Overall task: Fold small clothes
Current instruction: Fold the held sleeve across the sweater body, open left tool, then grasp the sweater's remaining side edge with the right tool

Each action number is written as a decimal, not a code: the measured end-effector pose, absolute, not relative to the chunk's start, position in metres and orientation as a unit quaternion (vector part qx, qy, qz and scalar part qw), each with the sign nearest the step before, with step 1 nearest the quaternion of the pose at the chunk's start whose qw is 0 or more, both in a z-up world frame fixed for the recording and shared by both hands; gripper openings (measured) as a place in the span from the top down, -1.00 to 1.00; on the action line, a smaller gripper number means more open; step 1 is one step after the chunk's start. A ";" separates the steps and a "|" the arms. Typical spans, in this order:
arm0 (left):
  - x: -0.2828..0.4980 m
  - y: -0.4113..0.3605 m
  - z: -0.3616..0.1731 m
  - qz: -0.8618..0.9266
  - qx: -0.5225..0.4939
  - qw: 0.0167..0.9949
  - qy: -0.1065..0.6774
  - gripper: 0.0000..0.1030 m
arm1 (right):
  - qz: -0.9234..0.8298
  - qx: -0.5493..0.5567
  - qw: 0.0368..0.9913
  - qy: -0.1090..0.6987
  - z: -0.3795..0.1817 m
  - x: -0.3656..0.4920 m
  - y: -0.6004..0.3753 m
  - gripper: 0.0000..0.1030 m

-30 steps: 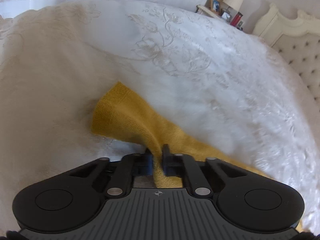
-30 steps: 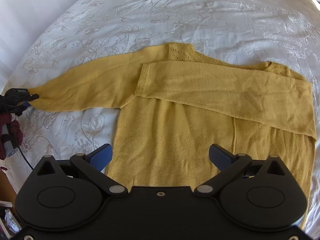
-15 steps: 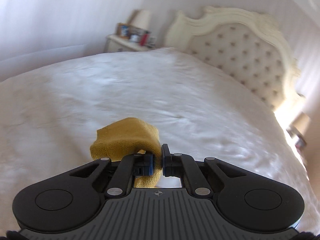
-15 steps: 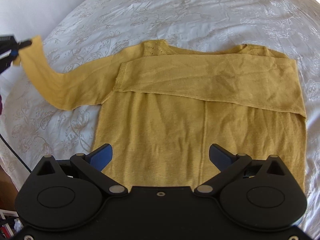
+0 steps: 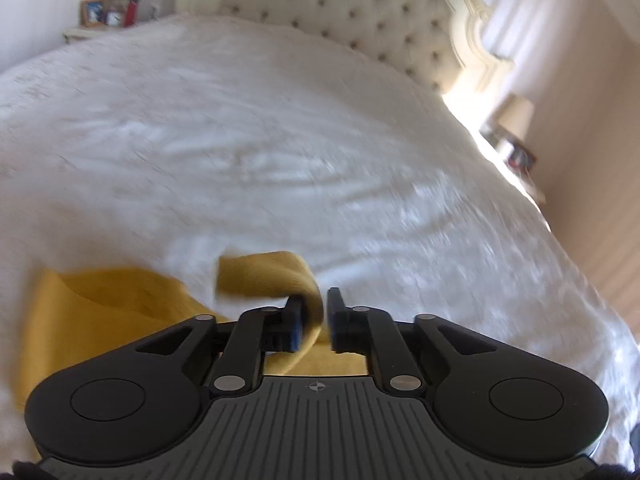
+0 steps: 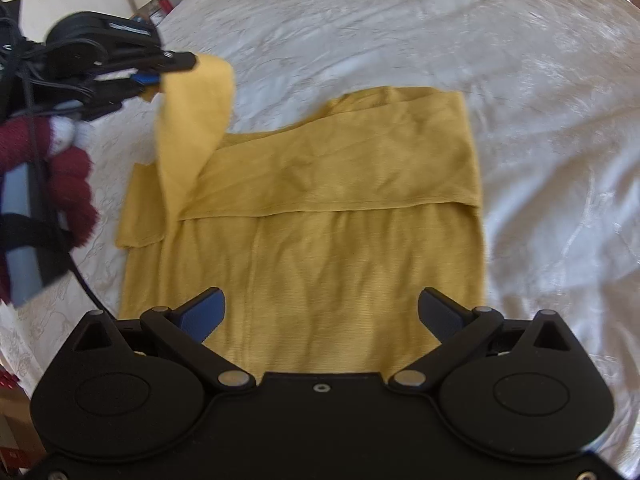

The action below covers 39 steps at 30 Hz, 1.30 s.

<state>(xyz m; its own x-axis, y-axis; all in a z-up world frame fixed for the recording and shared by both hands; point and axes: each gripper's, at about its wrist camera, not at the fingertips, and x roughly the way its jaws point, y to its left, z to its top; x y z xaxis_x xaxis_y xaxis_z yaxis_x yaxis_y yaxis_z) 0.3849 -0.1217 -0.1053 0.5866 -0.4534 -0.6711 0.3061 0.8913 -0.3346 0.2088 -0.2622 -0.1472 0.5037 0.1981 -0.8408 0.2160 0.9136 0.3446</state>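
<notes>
White bedspread [image 6: 400, 40] carries the yellow sweater [image 6: 340, 220], centred. Left tool [image 5: 314, 316] clamps the sleeve cuff [image 6: 200, 92], raised at 10 o'clock. Right tool [image 6: 320, 312] hovers over the hem, jaws spread, empty.

A white embroidered bedspread [image 5: 280, 152] covers the bed, a cream tufted headboard [image 5: 360, 20] behind it. Left nightstand [image 5: 80, 34] carries framed photos [image 5: 102, 10]; a lamp [image 5: 516, 116] stands right, sunlight flaring beside striped walls [image 5: 572, 40].
</notes>
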 end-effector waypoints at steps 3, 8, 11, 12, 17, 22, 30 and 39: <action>0.374 -0.145 -0.115 -0.234 -0.081 0.875 0.415 0.05 | -0.008 0.213 0.841 0.497 -0.151 0.205 -0.277 -0.98; 0.354 -0.148 -0.118 -0.233 -0.032 0.880 0.414 -0.17 | -0.008 0.217 0.842 0.495 -0.156 0.209 -0.292 -0.98; 0.351 -0.129 -0.125 -0.205 -0.001 0.882 0.425 -0.17 | -0.003 0.216 0.846 0.487 -0.158 0.220 -0.298 -0.98; 0.352 -0.119 -0.129 -0.193 0.003 0.882 0.429 -0.17 | -0.002 0.215 0.848 0.484 -0.158 0.226 -0.298 -0.98; 0.368 -0.064 -0.146 -0.114 0.011 0.878 0.464 -0.17 | 0.006 0.203 0.860 0.468 -0.153 0.259 -0.301 -0.98; 0.386 -0.028 -0.168 -0.067 0.026 0.870 0.488 -0.17 | -0.007 0.157 0.876 0.456 -0.146 0.295 -0.296 -0.86; 0.397 -0.015 -0.207 -0.058 0.019 0.844 0.533 -0.24 | 0.028 0.123 0.868 0.480 -0.166 0.362 -0.292 -0.21; 0.396 -0.010 -0.211 -0.067 0.009 0.846 0.529 -0.33 | 0.058 0.090 0.837 0.536 -0.211 0.406 -0.280 -0.04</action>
<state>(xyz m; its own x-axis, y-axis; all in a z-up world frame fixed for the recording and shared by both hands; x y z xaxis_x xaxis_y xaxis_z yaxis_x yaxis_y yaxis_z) 0.3959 -0.0098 -0.2107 0.4324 -0.1035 -0.8957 0.1224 0.9909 -0.0554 0.4060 -0.2803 -0.2108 0.4189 0.1947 -0.8869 -0.0012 0.9769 0.2139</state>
